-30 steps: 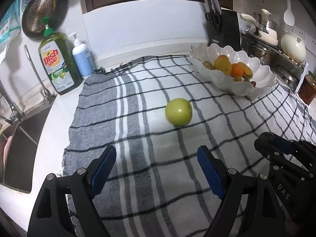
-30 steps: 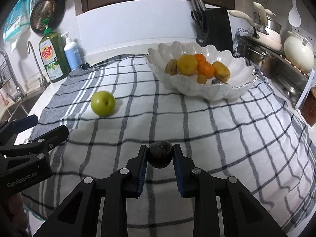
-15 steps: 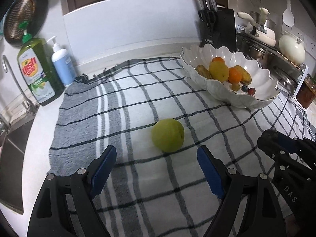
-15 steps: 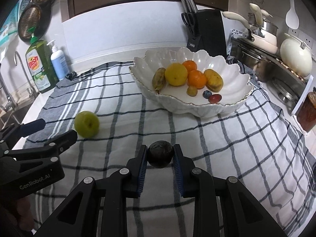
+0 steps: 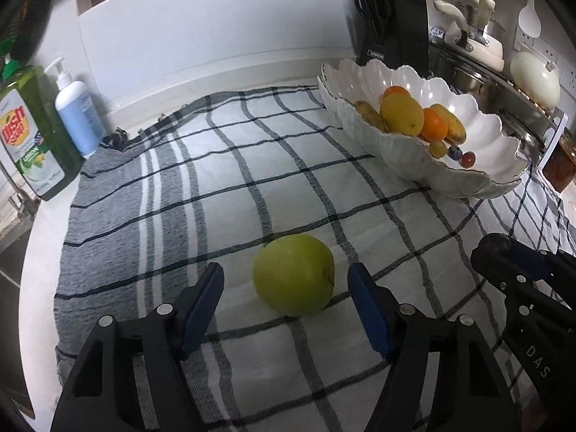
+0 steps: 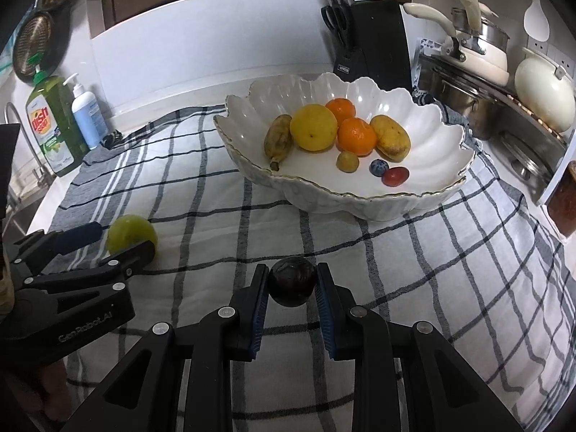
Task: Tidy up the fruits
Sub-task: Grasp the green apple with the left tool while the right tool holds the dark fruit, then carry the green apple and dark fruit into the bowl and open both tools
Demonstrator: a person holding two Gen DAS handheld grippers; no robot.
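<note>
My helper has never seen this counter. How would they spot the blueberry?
Find the white scalloped bowl on the checked cloth. At its front, below the two oranges, three small fruits lie in a row. The blueberry is the middle one, the only dark blue fruit.

Dim, cool indoor light in both views, brightest on the white wall [image 5: 216,36] at upper centre and falling off toward the corners. Heavy fisheye bend: the cloth [image 5: 230,165] lines bow, and a black vignette rings each frame. Soft glare sits on the bowl [image 6: 424,115] at right centre of the right view, with small highlights on the kettle [image 6: 540,90] at upper right. The apple [image 5: 293,279] at lower centre of the left view throws a soft shadow toward the bottom of the frame. The left view looks slightly soft and hazy; the right view is crisper. Lower foreground in both goes nearly black, detail lost.
</note>
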